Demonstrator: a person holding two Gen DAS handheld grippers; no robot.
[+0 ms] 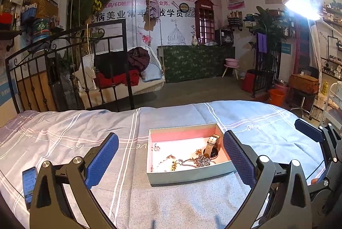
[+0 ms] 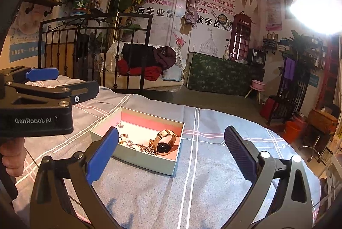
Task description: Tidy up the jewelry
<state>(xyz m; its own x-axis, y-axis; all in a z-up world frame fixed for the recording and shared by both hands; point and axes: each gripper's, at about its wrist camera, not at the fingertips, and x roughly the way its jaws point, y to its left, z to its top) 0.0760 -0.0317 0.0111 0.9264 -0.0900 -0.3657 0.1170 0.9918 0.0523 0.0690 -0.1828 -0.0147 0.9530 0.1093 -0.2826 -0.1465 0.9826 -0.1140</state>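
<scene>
A shallow pale box (image 1: 188,176) with a pink inside lies on the checked bedsheet; it also shows in the right wrist view (image 2: 149,162). In it lie a watch with a tan strap (image 1: 212,148) (image 2: 164,143), tangled chains (image 1: 192,161) (image 2: 141,146) and a small ring-like piece (image 1: 156,147) (image 2: 120,124). My left gripper (image 1: 171,156) is open and empty, its jaws either side of the box's near edge. My right gripper (image 2: 172,150) is open and empty, just right of the box. The right gripper shows at the left wrist view's right edge (image 1: 320,143).
A phone (image 1: 29,186) lies on the sheet at the left. The bed's black iron frame (image 1: 64,70) stands behind the bed. The bed edge curves away at the right, with an orange bucket (image 1: 276,97) and a stool beyond.
</scene>
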